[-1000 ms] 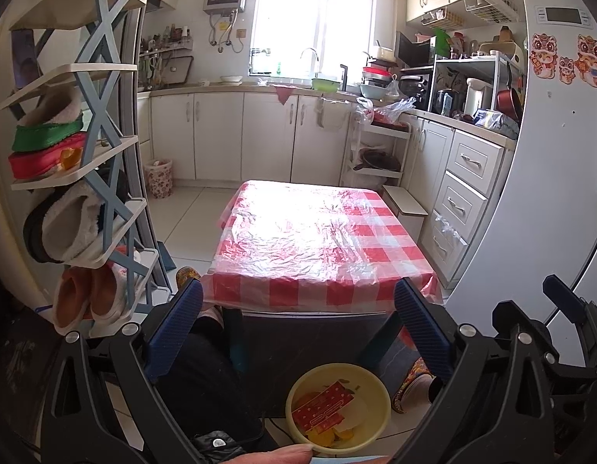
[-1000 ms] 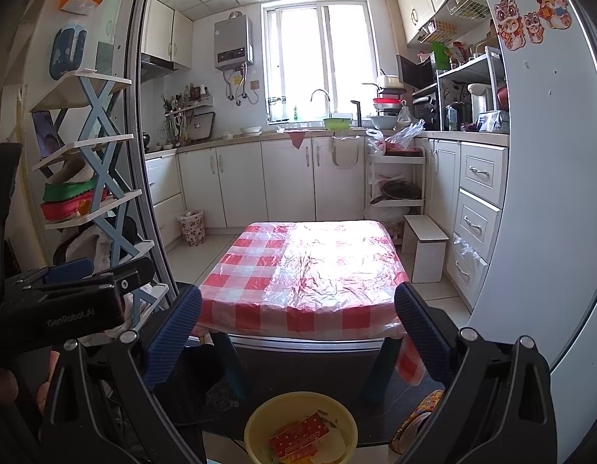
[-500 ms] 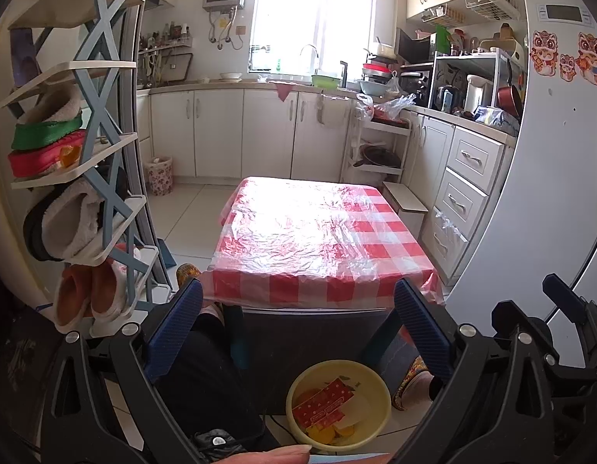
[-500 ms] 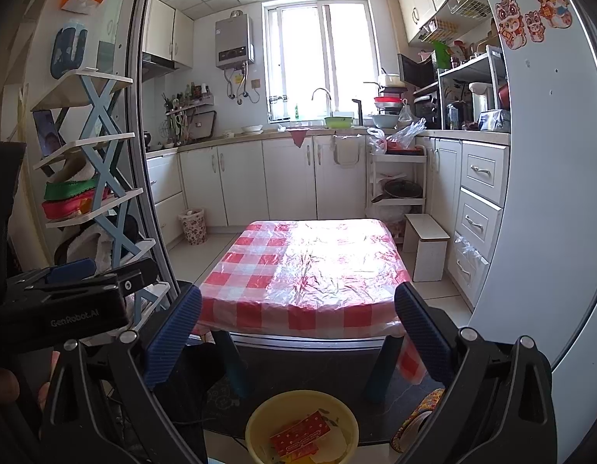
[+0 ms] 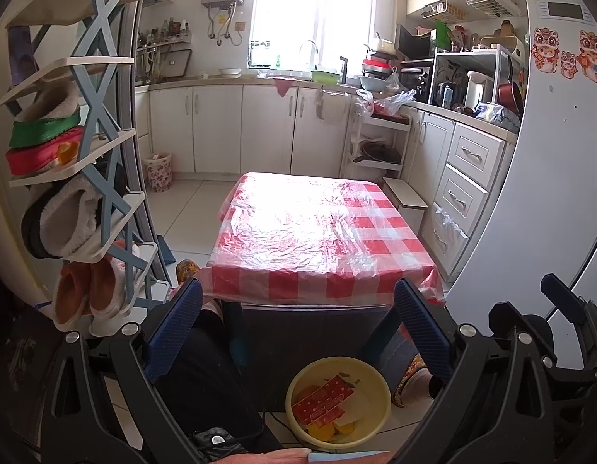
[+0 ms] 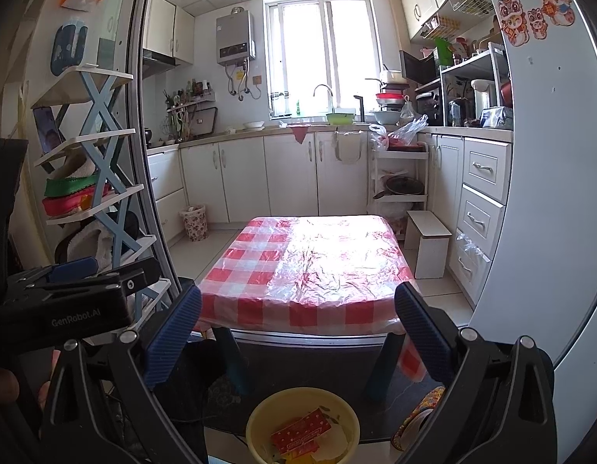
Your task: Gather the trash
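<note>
Both grippers are held level, side by side: the left gripper and the right gripper each have fingers spread wide, holding nothing.

Home kitchen. White base cabinets and a sink faucet line the window wall; a wall-mounted water heater, a checked-cloth table, a slipper rack and a stickered refrigerator indicate domestic use.

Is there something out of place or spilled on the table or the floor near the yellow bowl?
Nothing stands out. The trash, a red wrapper among it, lies inside the yellow bowl on the floor, none spilled around it. The checked table shows only its crinkled plastic cover.
</note>
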Demonstrator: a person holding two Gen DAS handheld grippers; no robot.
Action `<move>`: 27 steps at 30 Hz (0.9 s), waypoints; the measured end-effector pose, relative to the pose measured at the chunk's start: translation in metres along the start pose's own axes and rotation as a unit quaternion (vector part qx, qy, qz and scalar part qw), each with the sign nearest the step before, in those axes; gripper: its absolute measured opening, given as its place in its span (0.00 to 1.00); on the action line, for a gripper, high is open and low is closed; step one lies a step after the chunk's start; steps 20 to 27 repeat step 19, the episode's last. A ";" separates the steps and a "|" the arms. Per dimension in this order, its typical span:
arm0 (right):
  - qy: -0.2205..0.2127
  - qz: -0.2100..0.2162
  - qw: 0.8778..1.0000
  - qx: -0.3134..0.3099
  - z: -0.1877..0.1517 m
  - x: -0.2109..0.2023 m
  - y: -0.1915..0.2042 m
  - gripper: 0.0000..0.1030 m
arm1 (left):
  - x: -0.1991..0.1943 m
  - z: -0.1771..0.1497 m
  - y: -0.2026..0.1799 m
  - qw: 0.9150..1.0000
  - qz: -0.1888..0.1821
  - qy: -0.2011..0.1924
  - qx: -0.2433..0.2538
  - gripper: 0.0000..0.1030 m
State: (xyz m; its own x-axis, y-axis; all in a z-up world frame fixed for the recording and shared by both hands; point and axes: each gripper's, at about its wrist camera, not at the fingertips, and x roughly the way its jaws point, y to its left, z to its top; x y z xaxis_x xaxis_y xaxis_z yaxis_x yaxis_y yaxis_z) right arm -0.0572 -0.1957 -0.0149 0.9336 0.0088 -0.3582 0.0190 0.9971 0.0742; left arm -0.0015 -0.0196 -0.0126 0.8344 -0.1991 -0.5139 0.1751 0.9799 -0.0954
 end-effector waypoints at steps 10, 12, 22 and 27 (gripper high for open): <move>0.004 -0.001 1.000 0.005 -0.002 0.006 -0.004 0.93 | 0.006 0.000 -0.005 1.000 0.005 0.002 0.012 0.92; 0.009 -0.003 1.000 0.003 -0.002 0.010 -0.006 0.93 | 0.012 0.001 -0.004 1.000 0.000 0.013 0.008 0.92; 0.041 -0.022 0.999 -0.014 -0.002 0.047 -0.018 0.93 | 0.053 0.007 0.005 0.999 -0.004 0.048 -0.004 0.92; 0.041 -0.022 0.999 -0.014 -0.002 0.047 -0.018 0.93 | 0.053 0.007 0.005 0.999 -0.004 0.048 -0.004 0.92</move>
